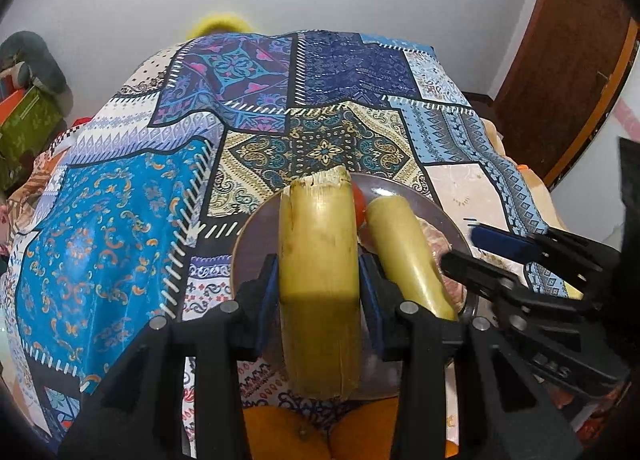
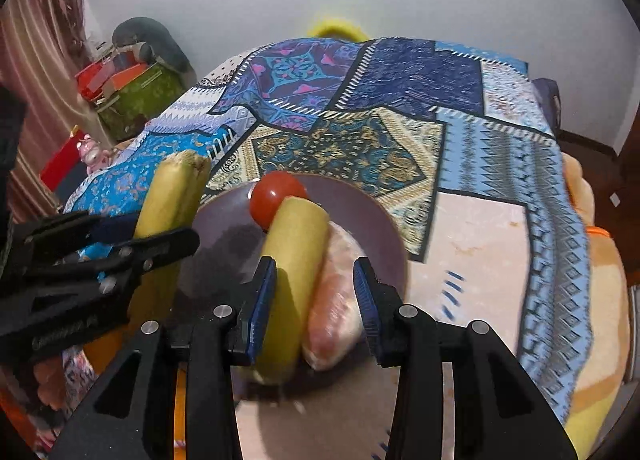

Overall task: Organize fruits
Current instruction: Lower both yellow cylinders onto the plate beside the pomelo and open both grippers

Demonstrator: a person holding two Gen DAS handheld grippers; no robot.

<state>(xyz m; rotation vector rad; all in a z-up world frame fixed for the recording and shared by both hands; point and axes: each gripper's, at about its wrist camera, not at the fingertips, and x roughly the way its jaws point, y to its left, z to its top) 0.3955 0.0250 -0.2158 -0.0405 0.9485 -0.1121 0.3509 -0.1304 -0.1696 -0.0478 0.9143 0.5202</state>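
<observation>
Clearly, the left tongs (image 1: 318, 284) grip a thick yellow-green stalk piece (image 1: 316, 260) between their blue pads (image 1: 272, 284), lifted just above the left part of a purple plate (image 1: 256, 236). The piece points toward the far edge of the surface, its far end cut ragged. In the right wrist view this same piece (image 2: 168, 200) shows beside the plate's left rim, clamped in the left tongs (image 2: 132, 238).

On the plate (image 2: 360, 212) lies a second yellow-green piece (image 2: 292, 260), pointing the same way. A red tomato (image 2: 274, 194) touches its far end. Just to the right of that piece, touching it, lies a pale pink wrapped item (image 2: 336, 312); what it is cannot be told.

The right tongs (image 2: 314, 300) stand open over the plate, one pad on each side of the second piece and the pink item together, not pressing either. From the left wrist view the right tongs (image 1: 476, 250) reach in at the plate's right rim.

Everything rests on a patchwork cloth (image 1: 120, 220) that covers the surface; the plate sits near its near edge, right of the middle.
</observation>
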